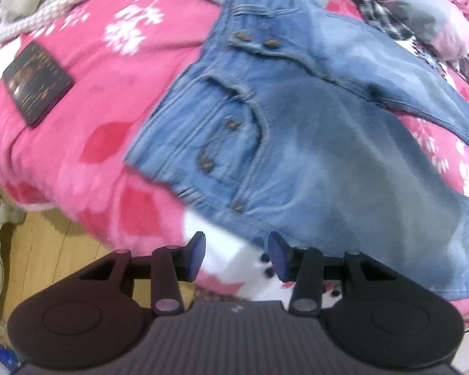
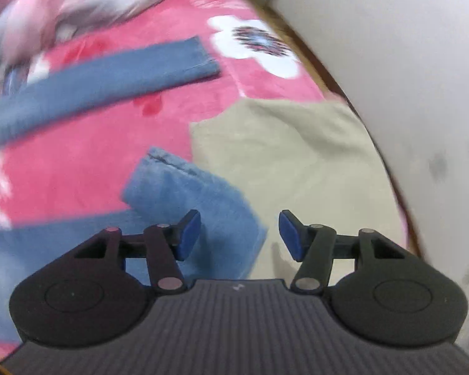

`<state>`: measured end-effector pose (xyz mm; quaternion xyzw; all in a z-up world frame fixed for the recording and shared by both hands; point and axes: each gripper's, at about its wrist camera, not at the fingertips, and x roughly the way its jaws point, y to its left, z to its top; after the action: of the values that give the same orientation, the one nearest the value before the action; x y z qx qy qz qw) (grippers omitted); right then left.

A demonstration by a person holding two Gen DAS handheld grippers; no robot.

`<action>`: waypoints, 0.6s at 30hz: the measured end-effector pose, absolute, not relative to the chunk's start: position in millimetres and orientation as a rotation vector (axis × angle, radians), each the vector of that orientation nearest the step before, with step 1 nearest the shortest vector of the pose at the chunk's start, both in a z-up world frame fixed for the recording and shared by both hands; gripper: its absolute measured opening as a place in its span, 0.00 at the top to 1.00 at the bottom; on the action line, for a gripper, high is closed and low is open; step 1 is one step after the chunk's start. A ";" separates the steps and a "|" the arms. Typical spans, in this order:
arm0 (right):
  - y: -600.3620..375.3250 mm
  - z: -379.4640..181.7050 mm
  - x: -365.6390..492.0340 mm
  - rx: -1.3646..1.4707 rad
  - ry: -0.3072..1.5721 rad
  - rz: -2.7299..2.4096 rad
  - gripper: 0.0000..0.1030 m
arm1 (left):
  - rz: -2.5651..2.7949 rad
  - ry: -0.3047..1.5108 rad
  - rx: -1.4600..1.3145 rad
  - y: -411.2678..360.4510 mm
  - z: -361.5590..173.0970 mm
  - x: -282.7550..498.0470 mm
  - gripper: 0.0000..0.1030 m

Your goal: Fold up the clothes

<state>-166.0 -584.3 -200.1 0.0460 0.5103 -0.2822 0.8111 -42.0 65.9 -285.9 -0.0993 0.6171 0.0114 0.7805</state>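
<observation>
A: Start with the left wrist view. What does it show?

B: The left gripper (image 1: pixel 237 256) hangs over the edge of a bed with a pink flowered blanket (image 1: pixel 87 100). Its jaws stand apart with nothing between them. Just beyond lie the jeans (image 1: pixel 297 131), waistband and pockets toward the camera, spread across the blanket and not neatly flat. A heap of other clothes (image 1: pixel 390 6) sits at the far side, and a dark booklet (image 1: pixel 37 82) lies on the blanket well apart from the denim.

A: And the right wrist view?

B: It is blurred, so take this loosely. The right gripper (image 2: pixel 240 234) is also parted and empty. Below it one jeans leg (image 2: pixel 190 200) ends in a hem that lies partly over a beige cloth (image 2: pixel 297 162); the other leg (image 2: pixel 103 75) stretches across the blanket further off. The two legs lie well apart.

A: So how far along is the folding?

B: Early, I judge. The jeans are laid out but the legs are not yet brought together, no fold shows, and the heap looks untouched. Both grippers are free for the next grasp.
</observation>
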 end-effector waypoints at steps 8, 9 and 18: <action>-618.3 -231.8 -115.4 -0.199 1.246 -0.174 0.40 | -0.029 1.333 -0.144 16.5 -288.5 -32.6 0.56; -623.5 -234.4 -110.0 -0.175 1.262 -0.150 0.40 | -0.032 1.334 -0.138 10.9 -289.5 -32.3 0.56; -626.7 -247.5 -108.2 -0.029 1.367 0.046 0.65 | -0.028 1.334 -0.095 -19.6 -298.1 -30.9 0.55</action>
<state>-108.2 -626.7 -247.5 -0.0133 0.6313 0.0214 0.7752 -30.9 -19.6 -298.1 -0.0443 0.6184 -0.0131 0.7845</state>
